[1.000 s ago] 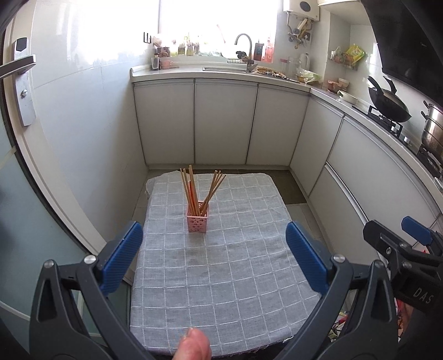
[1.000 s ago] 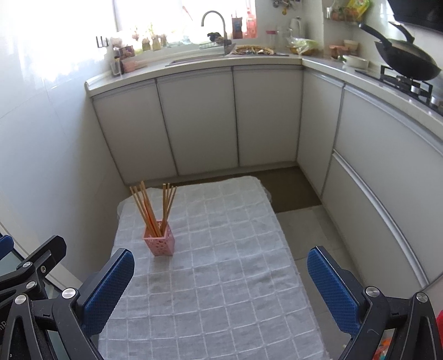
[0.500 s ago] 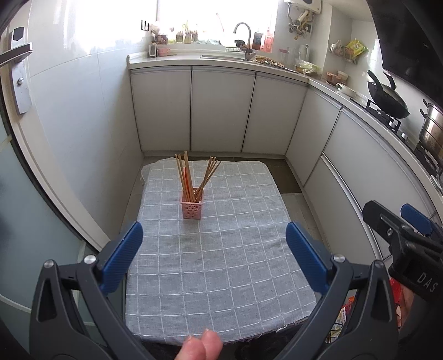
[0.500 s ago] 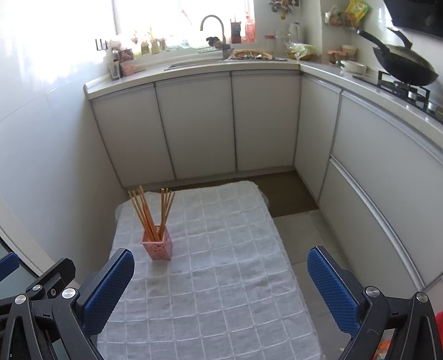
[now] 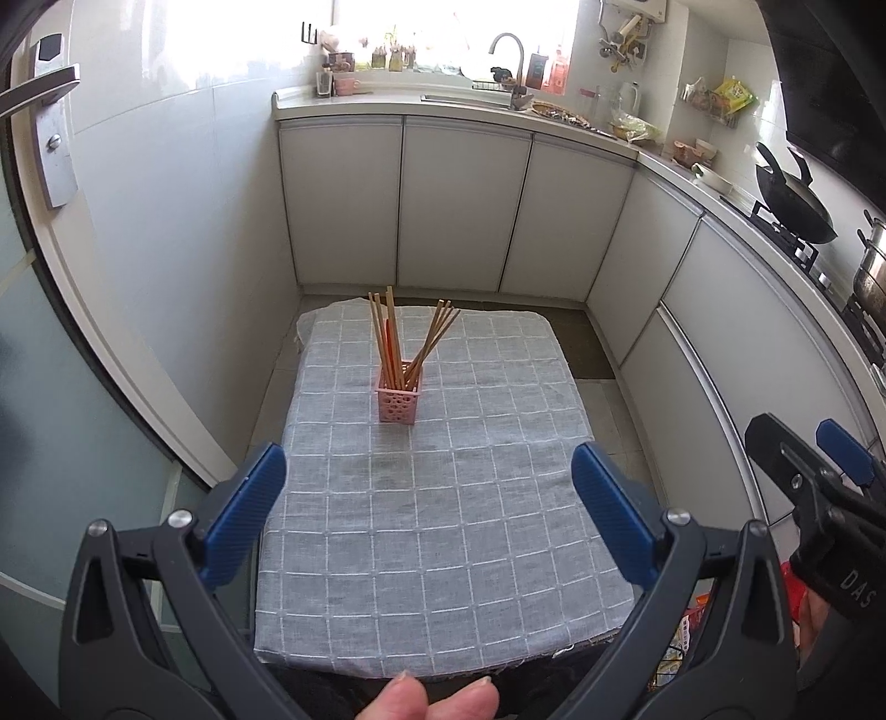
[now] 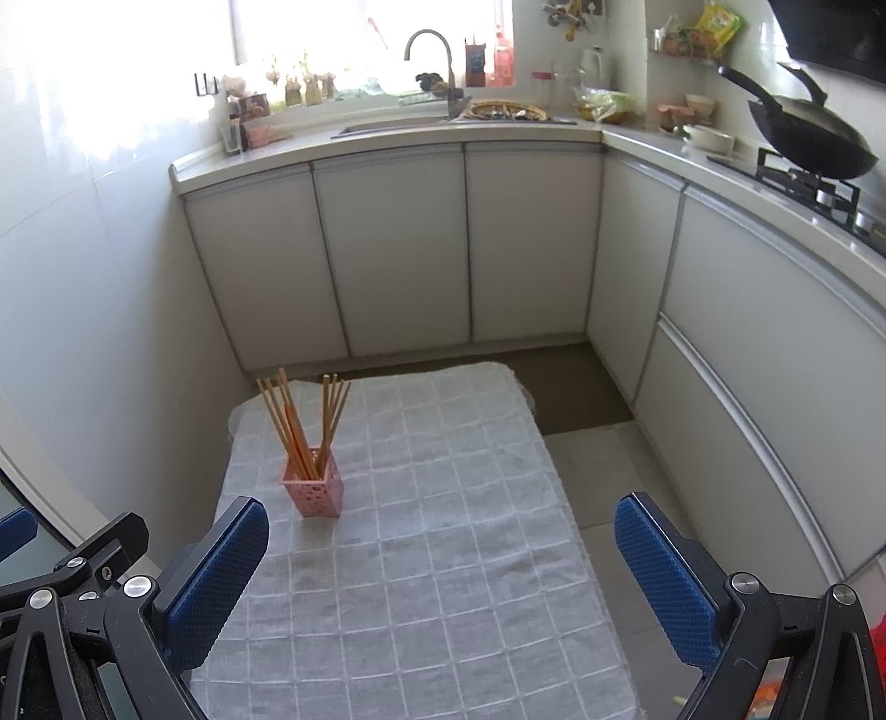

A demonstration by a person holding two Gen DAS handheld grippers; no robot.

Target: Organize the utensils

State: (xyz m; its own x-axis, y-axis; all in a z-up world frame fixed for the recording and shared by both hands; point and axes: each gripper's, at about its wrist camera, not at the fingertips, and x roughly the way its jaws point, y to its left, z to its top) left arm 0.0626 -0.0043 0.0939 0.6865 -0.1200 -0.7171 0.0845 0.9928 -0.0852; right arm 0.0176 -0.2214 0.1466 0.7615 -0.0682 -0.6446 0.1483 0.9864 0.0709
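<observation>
Cabinets (image 5: 465,199): white doors, wrap behind & to the right of the table; counter on top w/ sink tap (image 5: 506,50) at the back.
Table (image 5: 443,554): low, covered w/ grey checked cloth, stands on the floor in front of the cabinets.
Wok (image 6: 808,141): black, on the stove, far right of table, up on the counter.
Left gripper (image 5: 423,509): blue pads spread wide apart, nothing between them; hangs over the table's near end. Fingertips of a hand (image 5: 421,698) show at the bottom edge.
Right gripper (image 6: 443,581): pads also wide apart, nothing held; over table's near end, right of the left gripper, which shows at lower left in the right wrist view.
Holder (image 5: 398,400): pink perforated box, upright on the cloth, toward table's far-left part, well apart from both grippers.
Chopsticks (image 5: 407,338): wooden, approx a dozen, stand in the holder, fanned in 2 bunches, one leaning left, one right; one reddish stick in the left bunch.
</observation>
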